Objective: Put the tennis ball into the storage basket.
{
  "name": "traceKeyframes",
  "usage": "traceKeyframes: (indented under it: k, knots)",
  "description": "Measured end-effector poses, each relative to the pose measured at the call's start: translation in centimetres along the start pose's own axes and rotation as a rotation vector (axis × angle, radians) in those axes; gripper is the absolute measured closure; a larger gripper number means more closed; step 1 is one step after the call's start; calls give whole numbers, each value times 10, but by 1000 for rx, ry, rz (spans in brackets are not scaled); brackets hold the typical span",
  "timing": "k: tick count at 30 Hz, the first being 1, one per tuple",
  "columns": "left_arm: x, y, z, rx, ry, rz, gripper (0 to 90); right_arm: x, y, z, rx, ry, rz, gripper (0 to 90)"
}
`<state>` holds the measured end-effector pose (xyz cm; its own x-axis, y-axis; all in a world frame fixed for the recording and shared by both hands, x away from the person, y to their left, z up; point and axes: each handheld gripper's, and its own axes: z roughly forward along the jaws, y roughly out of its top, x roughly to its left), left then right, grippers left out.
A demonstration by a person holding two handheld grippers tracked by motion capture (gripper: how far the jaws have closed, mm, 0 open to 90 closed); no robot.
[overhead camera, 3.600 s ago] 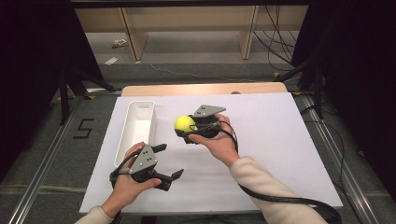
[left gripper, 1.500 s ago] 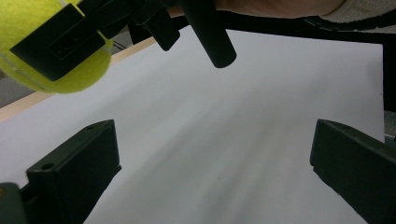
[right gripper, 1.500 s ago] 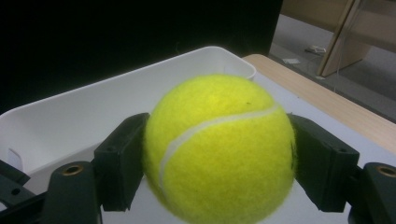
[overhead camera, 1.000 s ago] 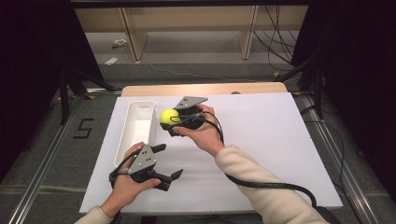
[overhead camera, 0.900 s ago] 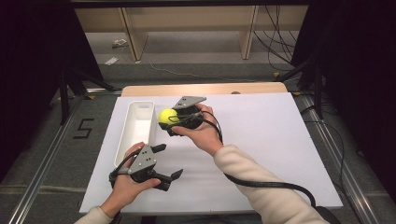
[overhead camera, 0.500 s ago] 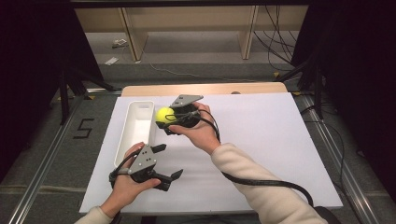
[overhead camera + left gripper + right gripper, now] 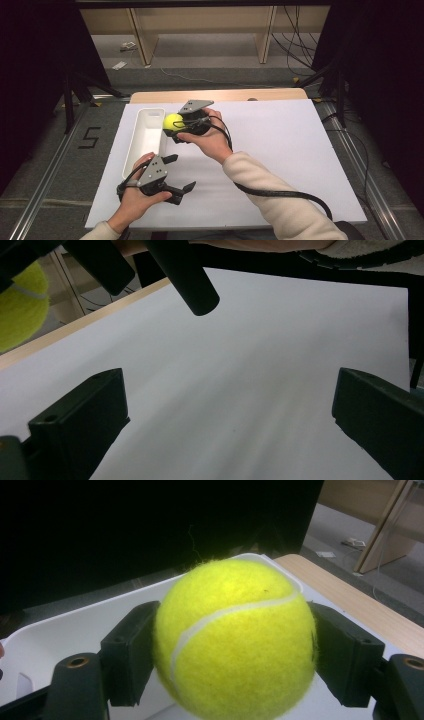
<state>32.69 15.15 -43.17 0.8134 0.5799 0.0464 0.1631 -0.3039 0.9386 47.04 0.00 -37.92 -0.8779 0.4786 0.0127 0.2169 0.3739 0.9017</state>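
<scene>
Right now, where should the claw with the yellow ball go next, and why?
Probably a little farther left, then open. The right claw is shut on the tennis ball, which hangs at the near rim of the white tray, not yet clearly over its hollow. Opening now might bounce it off the rim. The left claw rests open, apart.

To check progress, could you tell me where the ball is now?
High view: the ball sits clamped in the right gripper, at the tray's right rim, left of centre.

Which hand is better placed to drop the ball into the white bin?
Right. Its tongs already clamp the tennis ball at the white bin rim; the left tongs sit open, empty.
</scene>
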Motion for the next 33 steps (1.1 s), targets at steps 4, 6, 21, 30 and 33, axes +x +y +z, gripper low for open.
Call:
traceKeyframes:
  k: [4, 6, 21, 30, 33]
  knots:
    - [0, 0, 0, -1, -2, 0, 9, 1, 0, 2, 3, 5, 0, 263]
    - [0, 0, 0, -2, -1, -2, 9, 1, 0, 2, 5, 6, 1, 263]
    - [-1, 0, 0, 0, -4, 1, 9, 4, 5, 8, 7, 18, -9, 263]
    - [-1, 0, 0, 0, -4, 1, 9, 5, 9, 11, 10, 22, -14, 262]
    - [-1, 0, 0, -1, -4, 0, 9, 6, 11, 13, 6, 22, -15, 263]
